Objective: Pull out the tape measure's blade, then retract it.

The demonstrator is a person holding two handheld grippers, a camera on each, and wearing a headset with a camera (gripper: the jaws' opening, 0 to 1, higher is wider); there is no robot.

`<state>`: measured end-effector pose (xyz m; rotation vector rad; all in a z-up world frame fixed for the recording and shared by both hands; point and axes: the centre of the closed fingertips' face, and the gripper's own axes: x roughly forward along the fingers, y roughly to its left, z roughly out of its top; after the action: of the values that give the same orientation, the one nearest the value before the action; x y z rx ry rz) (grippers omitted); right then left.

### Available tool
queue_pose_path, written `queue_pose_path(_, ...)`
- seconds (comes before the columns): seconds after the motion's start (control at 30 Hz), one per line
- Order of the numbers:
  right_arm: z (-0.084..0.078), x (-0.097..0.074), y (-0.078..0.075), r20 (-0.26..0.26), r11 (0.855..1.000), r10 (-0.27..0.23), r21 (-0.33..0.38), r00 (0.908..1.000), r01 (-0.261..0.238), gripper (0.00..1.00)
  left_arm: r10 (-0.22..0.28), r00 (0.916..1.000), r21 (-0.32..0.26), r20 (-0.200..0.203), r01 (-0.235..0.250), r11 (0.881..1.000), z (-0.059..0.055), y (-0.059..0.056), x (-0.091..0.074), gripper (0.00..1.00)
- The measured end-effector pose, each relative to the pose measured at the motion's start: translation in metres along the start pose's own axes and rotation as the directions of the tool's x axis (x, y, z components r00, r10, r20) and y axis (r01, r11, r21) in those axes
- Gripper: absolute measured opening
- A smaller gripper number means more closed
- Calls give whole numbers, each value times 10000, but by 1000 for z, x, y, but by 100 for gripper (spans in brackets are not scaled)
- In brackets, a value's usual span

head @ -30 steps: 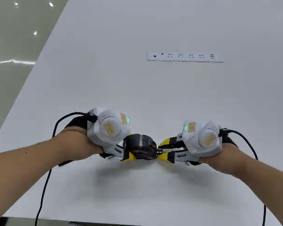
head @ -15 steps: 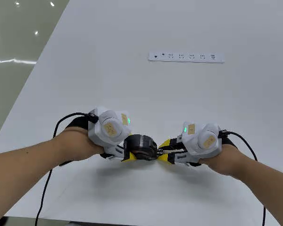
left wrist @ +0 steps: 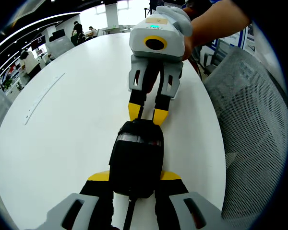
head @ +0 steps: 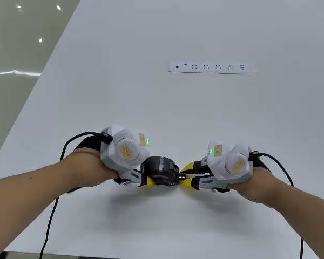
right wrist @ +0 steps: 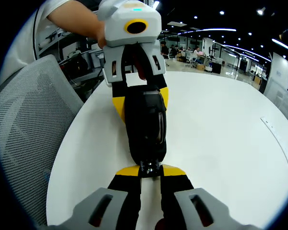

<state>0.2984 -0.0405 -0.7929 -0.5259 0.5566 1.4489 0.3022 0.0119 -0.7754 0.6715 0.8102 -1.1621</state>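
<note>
A black tape measure (head: 161,170) hangs just above the white table (head: 167,108), near its front edge. My left gripper (head: 150,175) is shut on its body; in the left gripper view the case (left wrist: 136,160) sits between my yellow-tipped jaws (left wrist: 134,176). From the opposite side my right gripper (head: 187,176) is shut on the blade's end hook (right wrist: 149,166) at the case's mouth. The right gripper view has the case (right wrist: 145,124) running straight ahead to the left gripper (right wrist: 139,103). Hardly any blade shows between hook and case.
A white power strip (head: 211,67) lies flat farther back on the table. A grey mesh chair (left wrist: 249,124) stands by the table's near edge. Black cables (head: 70,141) trail from both grippers. The floor drops away at the left.
Both grippers, with the tape measure between them, have drifted slightly toward the near table edge. The grips are unchanged and no blade has visibly come out.
</note>
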Motion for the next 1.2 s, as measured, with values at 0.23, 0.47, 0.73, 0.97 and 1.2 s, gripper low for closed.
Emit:
queue_pose_path(0.23,-2,-2,0,-41,9998,70,200,10000,-69,10,-17,10000,37,-42,17,10000,0,0,0,29)
queue_pose_path(0.47,-2,-2,0,-54,9998,69,204,10000,-68,10,-19,10000,14,-45,19,10000,-1,0,0,29)
queue_pose_path(0.73,-6,-7,0,-148,9998,19,200,9999,-16,10,-29,10000,29,-60,29,10000,-1,0,0,29)
queue_pose_path(0.97,-11,-13,0,-223,9998,-3,180,9998,7,10,-19,10000,67,-63,19,10000,-1,0,1,29)
queue_pose_path(1.2,-18,-21,-1,-358,9998,-93,167,9993,99,10,-58,10000,16,-47,58,10000,-1,0,1,29)
